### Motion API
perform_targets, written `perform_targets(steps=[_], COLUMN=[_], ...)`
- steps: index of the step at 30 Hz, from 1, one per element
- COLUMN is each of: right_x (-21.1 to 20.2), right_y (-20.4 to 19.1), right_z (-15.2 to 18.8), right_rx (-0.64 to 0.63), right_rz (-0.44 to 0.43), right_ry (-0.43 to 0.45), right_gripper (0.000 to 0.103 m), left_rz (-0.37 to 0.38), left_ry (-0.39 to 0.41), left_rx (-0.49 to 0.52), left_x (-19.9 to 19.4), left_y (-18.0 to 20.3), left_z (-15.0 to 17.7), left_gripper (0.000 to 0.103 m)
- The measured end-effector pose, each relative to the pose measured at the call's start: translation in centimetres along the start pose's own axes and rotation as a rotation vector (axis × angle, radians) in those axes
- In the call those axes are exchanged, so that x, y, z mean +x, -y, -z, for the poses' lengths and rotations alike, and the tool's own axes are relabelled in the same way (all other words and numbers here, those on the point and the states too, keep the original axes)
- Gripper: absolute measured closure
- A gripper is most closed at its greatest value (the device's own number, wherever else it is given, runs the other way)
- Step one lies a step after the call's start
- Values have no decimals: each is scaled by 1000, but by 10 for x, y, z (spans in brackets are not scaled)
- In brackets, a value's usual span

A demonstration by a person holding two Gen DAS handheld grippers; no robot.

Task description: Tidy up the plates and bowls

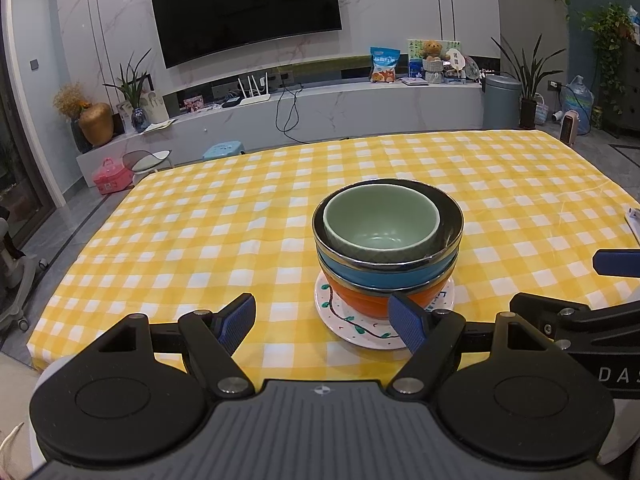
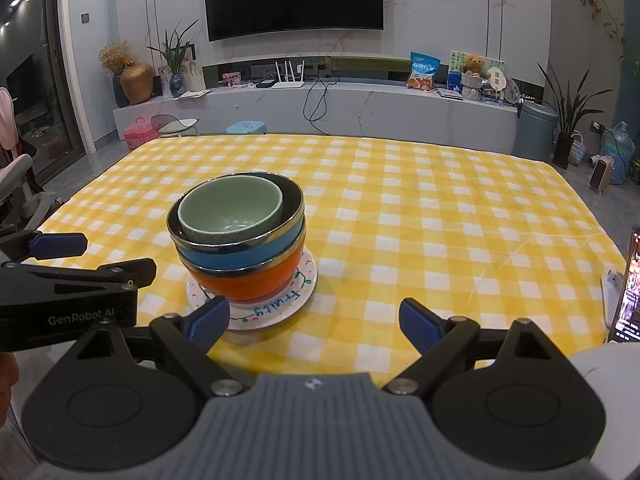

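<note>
Holding both grippers wide open and empty, I see the bowl stack (image 1: 387, 248) on its plate (image 1: 352, 328) just ahead: right of my left gripper (image 1: 326, 320), left of my right gripper (image 2: 316, 320). Checked tablecloth (image 1: 200, 232) beyond, television (image 1: 244, 6) far.

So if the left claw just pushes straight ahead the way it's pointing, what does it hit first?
Probably just the yellow checked tablecloth. The left claw is open and aims left of the stacked bowls; its right finger might clip the white plate, though depth is unclear.
</note>
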State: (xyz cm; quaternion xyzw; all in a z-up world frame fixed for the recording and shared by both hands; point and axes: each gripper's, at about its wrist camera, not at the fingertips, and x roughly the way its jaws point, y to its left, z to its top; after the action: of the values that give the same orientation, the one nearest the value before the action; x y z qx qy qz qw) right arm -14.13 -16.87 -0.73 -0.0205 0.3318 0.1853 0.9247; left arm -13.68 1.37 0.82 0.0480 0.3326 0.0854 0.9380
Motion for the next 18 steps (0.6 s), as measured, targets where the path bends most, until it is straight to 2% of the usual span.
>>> perform_targets(steps=[18], right_x=[2], right_y=[0], right_z=[2], right_rx=[-2], right_rz=[2], right_ry=[-4], right_gripper=[13], left_rz=[-3], left_ry=[-2], left_rx=[-3], left_x=[0], left_y=[0], left_z=[0], left_gripper=[14])
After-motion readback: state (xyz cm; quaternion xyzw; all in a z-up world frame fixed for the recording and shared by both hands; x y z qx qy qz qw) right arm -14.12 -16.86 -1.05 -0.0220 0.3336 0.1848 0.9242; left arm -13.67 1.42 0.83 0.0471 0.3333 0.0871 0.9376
